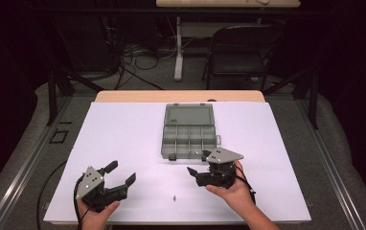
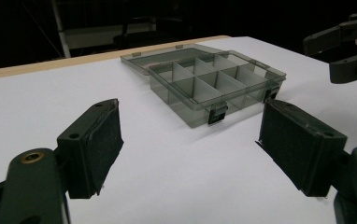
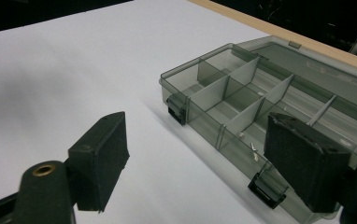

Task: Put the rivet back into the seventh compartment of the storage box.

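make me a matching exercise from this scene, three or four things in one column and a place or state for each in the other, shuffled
Things:
1. organizer box
2. small screw
3. left hand-held gripper
4. chair

Places or states:
A. on the floor beyond the table
B. lid open, mid-table
C. jaws open, near-left of the sheet
D. lying alone on the sheet near the front edge

Pairs: 1-B, 2-D, 3-C, 4-A

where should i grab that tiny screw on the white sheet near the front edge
Judging by its pose, take the screw across its thin shaft, coming straight down from above with the fingers either side. It lies flat and alone on the white sheet, between the two grippers, so no sideways approach gets under it. It is too small to make out finer detail.
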### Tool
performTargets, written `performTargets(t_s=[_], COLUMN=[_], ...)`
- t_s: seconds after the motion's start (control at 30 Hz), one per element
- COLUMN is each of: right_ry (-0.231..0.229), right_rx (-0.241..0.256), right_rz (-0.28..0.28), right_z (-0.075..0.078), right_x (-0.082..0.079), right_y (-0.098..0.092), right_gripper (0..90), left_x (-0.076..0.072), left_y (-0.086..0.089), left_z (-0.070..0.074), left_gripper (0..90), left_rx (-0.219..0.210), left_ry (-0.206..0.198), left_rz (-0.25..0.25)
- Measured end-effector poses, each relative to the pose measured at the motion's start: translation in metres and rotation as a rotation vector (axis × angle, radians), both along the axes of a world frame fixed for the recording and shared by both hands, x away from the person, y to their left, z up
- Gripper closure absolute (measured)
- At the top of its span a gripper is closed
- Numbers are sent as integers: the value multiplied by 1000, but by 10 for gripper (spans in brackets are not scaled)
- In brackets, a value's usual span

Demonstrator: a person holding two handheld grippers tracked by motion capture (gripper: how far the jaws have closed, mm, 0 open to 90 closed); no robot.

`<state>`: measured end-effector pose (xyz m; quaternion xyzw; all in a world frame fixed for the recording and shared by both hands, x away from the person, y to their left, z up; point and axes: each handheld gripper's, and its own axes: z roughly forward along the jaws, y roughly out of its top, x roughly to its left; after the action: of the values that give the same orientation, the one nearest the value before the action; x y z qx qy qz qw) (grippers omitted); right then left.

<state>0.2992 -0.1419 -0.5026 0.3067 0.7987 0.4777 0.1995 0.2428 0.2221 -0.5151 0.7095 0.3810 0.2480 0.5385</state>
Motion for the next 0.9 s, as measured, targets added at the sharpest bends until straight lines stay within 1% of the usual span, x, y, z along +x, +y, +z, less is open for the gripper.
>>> performTargets(t_s=[0.03, 0.13, 0.17, 0.27, 0.47, 0.6, 0.7, 0.73, 0.77, 0.8, 0.87, 0.9], right_ry=[-4, 5, -1, 0, 1, 16, 31, 27, 30, 28, 37, 40], right_rx=[5, -1, 2, -11, -29, -24, -15, -13, -18, -16, -29, -28], right_rz=[6, 9, 14, 33, 71, 105, 114, 111, 115, 118, 126, 128], right_z=[-1, -4, -6, -11, -21, -27, -30, -31, -32, -33, -35, -36], right_x=[-1, -4, -5, -9, -17, -22, -24, -25, -25, -26, -27, -27], right_y=[0, 1, 2, 6, 18, 25, 29, 31, 31, 32, 34, 35], right_gripper=[200, 200, 200, 204, 237, 297, 321, 327, 330, 338, 341, 343], left_x=[0, 0, 0, 0, 0, -1, -1, -2, -2, -2, -1, -1], left_y=[0, 0, 0, 1, 1, 1, 2, 3, 3, 3, 3, 3], left_z=[0, 0, 0, 0, 0, -1, -1, 0, 0, -1, -1, -1], left_gripper=[208, 208, 208, 208, 208, 208, 208, 208, 208, 208, 208, 208], left_rx=[-1, 0, 0, 1, 1, -5, -3, -1, 0, -6, -7, -5], left_ry=[-2, 0, 1, 2, 2, -2, 0, 0, 5, 2, 3, 2], left_rz=[1, 1, 1, 2, 3, 10, 15, 15, 17, 19, 21, 19])
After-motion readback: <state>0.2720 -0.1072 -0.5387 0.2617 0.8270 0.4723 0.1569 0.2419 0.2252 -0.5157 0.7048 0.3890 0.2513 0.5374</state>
